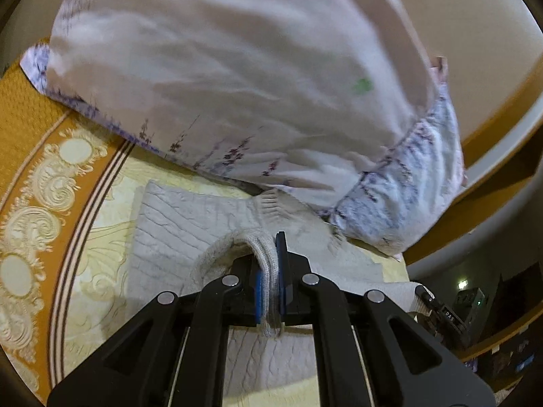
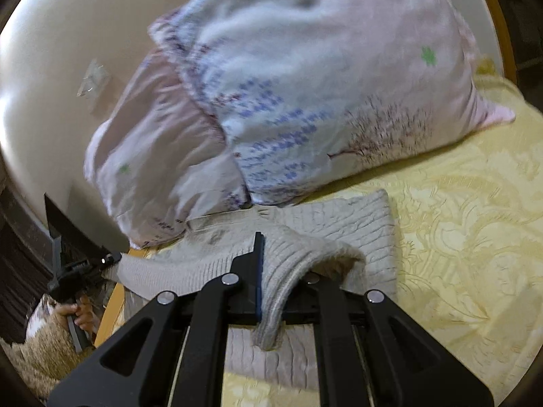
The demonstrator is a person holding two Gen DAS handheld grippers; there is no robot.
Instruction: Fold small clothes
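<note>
Fingers of both grippers, left gripper (image 1: 270,281) and right gripper (image 2: 271,278), pinch the grey knit sweater (image 1: 176,224) lying on the yellow bedspread (image 2: 458,237); uneven pulling could bunch it against the pillow (image 1: 220,68).

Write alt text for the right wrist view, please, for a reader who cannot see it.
The right gripper is shut on a fold of a grey ribbed knit sweater lying on a yellow patterned bedspread. Behind lies a pale floral pillow; at left, the left gripper holds the sweater's sleeve.
</note>
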